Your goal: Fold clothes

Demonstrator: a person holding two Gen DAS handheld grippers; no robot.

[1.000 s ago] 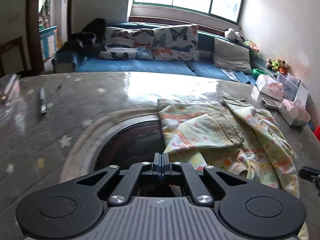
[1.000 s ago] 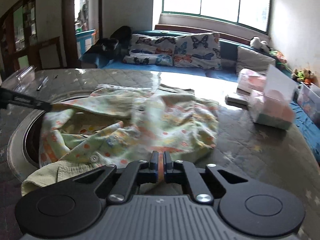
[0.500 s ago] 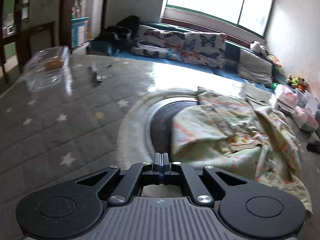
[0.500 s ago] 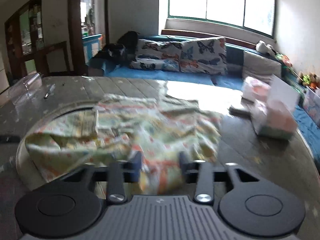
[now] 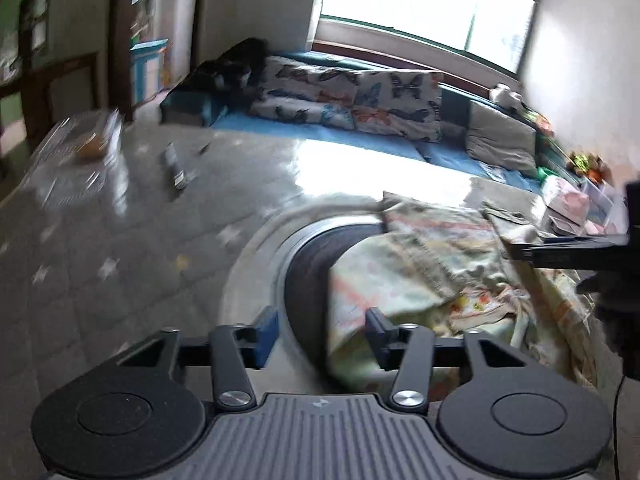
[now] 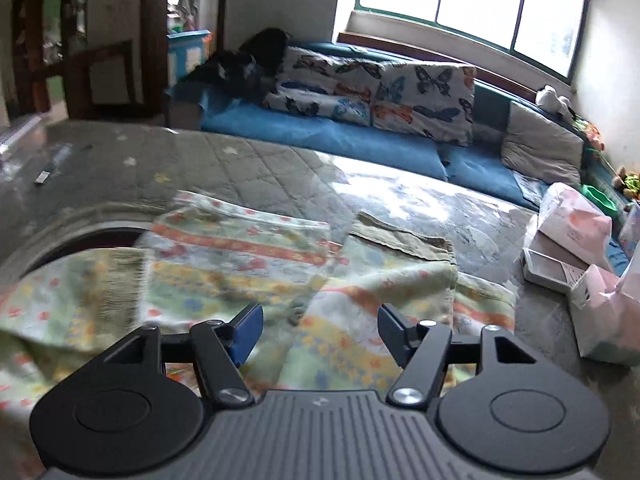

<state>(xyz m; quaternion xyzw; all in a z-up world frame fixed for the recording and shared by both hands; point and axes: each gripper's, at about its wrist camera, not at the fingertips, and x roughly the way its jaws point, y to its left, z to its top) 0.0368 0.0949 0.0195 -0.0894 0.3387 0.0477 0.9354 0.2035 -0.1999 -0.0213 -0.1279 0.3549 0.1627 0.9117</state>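
Both grippers (just opening), floral garment (image 6: pixel 248 264) loose

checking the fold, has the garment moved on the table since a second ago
Yes. In the right wrist view the garment now lies flatter, its top layer spread out leftward toward the dark round inset.

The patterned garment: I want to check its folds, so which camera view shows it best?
The right wrist view: the patterned garment fills the middle of the frame, with its stripes and overlapping layers mostly sharp. The left wrist view shows it off to the right, blurred, partly behind the other gripper.
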